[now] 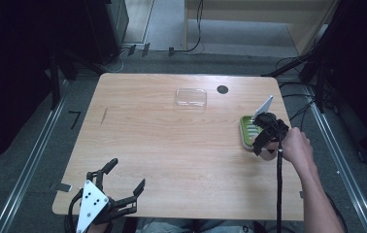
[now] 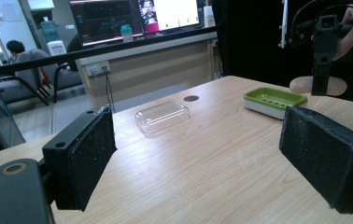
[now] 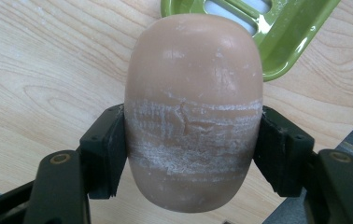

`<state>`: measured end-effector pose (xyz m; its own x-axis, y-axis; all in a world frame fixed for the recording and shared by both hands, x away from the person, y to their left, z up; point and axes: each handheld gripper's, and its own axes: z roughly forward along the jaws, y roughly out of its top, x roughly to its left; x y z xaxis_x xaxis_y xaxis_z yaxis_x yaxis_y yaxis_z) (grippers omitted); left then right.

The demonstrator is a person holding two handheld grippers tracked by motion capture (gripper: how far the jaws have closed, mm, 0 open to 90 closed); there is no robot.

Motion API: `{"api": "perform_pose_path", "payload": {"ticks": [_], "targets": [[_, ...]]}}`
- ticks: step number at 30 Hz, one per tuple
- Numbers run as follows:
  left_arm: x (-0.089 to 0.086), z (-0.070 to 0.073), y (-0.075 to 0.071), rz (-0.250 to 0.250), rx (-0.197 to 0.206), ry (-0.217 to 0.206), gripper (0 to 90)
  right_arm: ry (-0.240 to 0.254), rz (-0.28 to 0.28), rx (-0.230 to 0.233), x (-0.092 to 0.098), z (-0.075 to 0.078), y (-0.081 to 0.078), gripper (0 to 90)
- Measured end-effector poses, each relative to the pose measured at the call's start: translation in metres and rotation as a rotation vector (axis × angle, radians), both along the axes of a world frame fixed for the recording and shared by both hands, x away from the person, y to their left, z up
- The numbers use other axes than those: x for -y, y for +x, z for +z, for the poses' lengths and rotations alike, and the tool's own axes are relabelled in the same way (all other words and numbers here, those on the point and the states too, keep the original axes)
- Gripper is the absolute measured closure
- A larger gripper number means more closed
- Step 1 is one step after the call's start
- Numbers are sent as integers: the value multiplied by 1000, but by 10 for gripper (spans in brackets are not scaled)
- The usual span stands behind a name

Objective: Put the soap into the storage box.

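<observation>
- Pale wood makes up the table (image 1: 172,145) in the high view. The left tongs (image 1: 123,177) hover over its near left corner, jaws spread with nothing between them.
- Same view: the right tongs (image 1: 264,148) sit by the right edge of the table, in a hand (image 1: 295,145), just beside the green soap dish (image 1: 246,132). A sliver of the tan soap (image 1: 268,155) peeks out under them, too small here to judge the grip.
- Still from above, a clear plastic lid (image 1: 191,97) lies near the far edge, with a dark round hole (image 1: 222,89) in the table just beside it.
- Left gripper view: its own two black pads (image 2: 88,156) stand wide apart over bare wood, released. Farther off it gives a side look that the high view lacks: the soap dish (image 2: 275,100) has a green slotted top on a white base, the right tongs (image 2: 321,84) point straight down, and the soap (image 2: 312,85) hangs at their tip, clear of the dish and beside it.
- This view also shows the lid (image 2: 162,116) lying flat and a room behind the far edge, with screens (image 2: 135,18) and a seated person (image 2: 18,51).
- Right gripper view: close in, the soap (image 3: 193,112) is an oval tan bar with whitish scuffs, clamped on both flanks by the right tongs (image 3: 191,156); a corner of the green dish (image 3: 277,42) lies just past the bar's far end on the wood.
</observation>
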<state>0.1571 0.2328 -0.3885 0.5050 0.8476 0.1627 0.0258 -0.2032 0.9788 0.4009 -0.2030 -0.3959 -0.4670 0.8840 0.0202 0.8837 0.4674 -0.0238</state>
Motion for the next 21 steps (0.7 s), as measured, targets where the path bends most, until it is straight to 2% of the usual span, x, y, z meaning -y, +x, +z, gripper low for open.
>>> {"api": "perform_pose_path", "payload": {"ticks": [21], "targets": [[0,0,0,1,-1,0,113,14,-22,3,0,1,19,335]]}}
